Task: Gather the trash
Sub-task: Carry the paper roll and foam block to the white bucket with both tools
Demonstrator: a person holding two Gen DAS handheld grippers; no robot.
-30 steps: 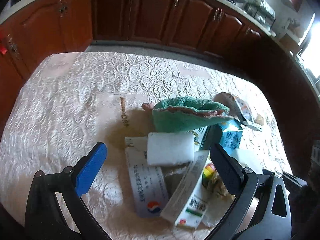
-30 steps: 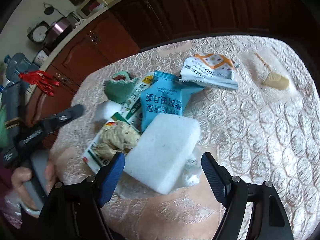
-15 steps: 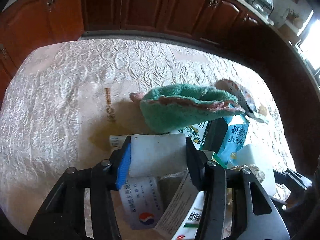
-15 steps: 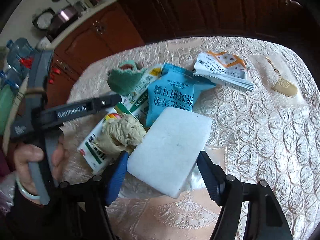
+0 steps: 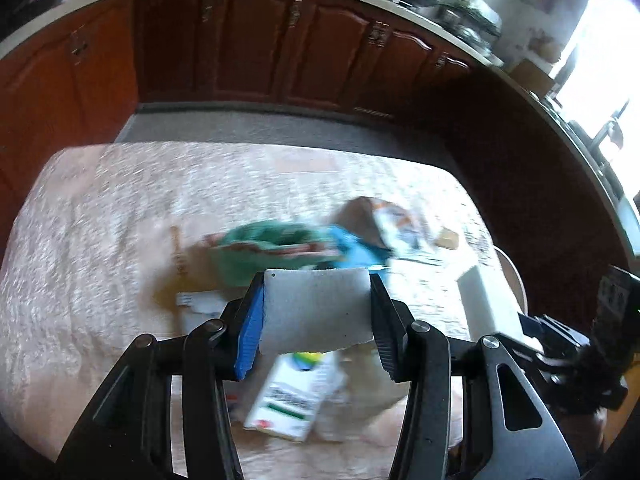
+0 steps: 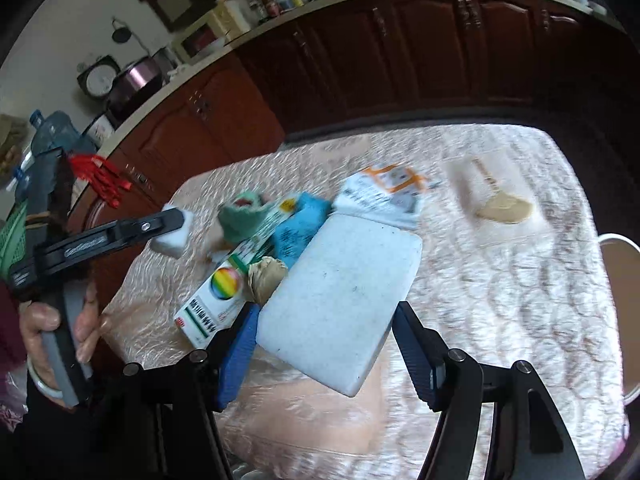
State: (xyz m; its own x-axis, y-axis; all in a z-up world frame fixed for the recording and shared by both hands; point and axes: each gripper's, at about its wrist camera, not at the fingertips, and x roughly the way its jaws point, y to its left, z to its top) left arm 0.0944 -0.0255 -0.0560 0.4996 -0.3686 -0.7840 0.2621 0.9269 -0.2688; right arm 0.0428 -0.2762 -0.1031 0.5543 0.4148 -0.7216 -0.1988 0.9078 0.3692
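Observation:
My left gripper (image 5: 316,320) is shut on a small white foam block (image 5: 316,310) and holds it above the table; it also shows in the right wrist view (image 6: 170,236). My right gripper (image 6: 324,352) is shut on a large white foam block (image 6: 340,300), lifted off the table; it also shows in the left wrist view (image 5: 486,308). Below lie a green cloth (image 5: 264,250), a blue packet (image 5: 358,252), a white and orange wrapper (image 6: 384,192), a white carton with a rainbow circle (image 6: 218,300) and a crumpled brown paper (image 6: 266,276).
The table has a pale embossed cloth (image 6: 500,280). A tan tassel (image 6: 504,210) lies at the far right. Dark wood cabinets (image 5: 256,48) stand behind the table. A white rim (image 6: 618,240) shows at the table's right edge.
Both grippers have closed on their foam blocks and lifted them off the pile. The views have pulled up and back from the table.

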